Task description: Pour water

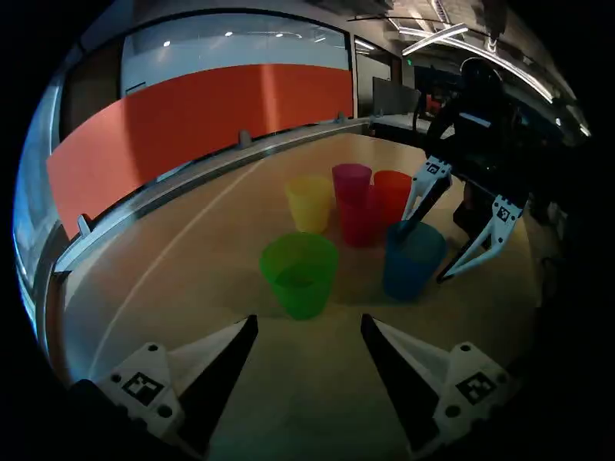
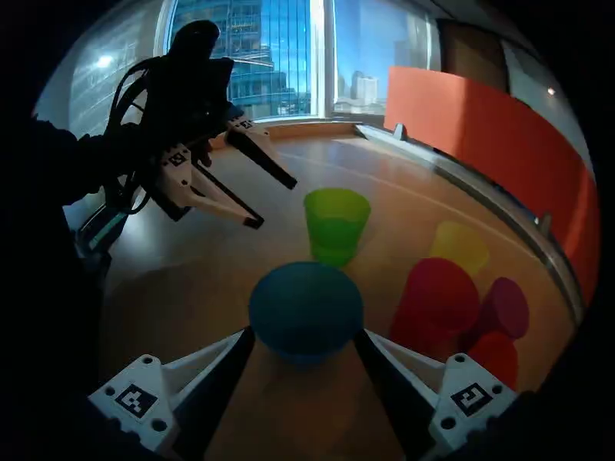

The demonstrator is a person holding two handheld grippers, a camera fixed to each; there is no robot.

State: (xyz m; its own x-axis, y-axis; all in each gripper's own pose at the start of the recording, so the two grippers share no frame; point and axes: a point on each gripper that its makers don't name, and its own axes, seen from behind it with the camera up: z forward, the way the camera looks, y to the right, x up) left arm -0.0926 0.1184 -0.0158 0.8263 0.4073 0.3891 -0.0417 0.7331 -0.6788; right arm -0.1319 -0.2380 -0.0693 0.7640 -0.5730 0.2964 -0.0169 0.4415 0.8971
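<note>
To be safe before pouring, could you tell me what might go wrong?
The right gripper straddles the tapered blue cup; a loose hold could let it slip. The nearest red cup stands close beside it and might get knocked. The green cup is unheld and may tip.

Six plastic cups [image 1: 300, 273], two tongs [image 1: 307, 319] [image 2: 304, 332]

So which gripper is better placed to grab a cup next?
Right, probably. The right gripper straddles the blue cup, open, while the left gripper sits open short of the green cup.
</note>
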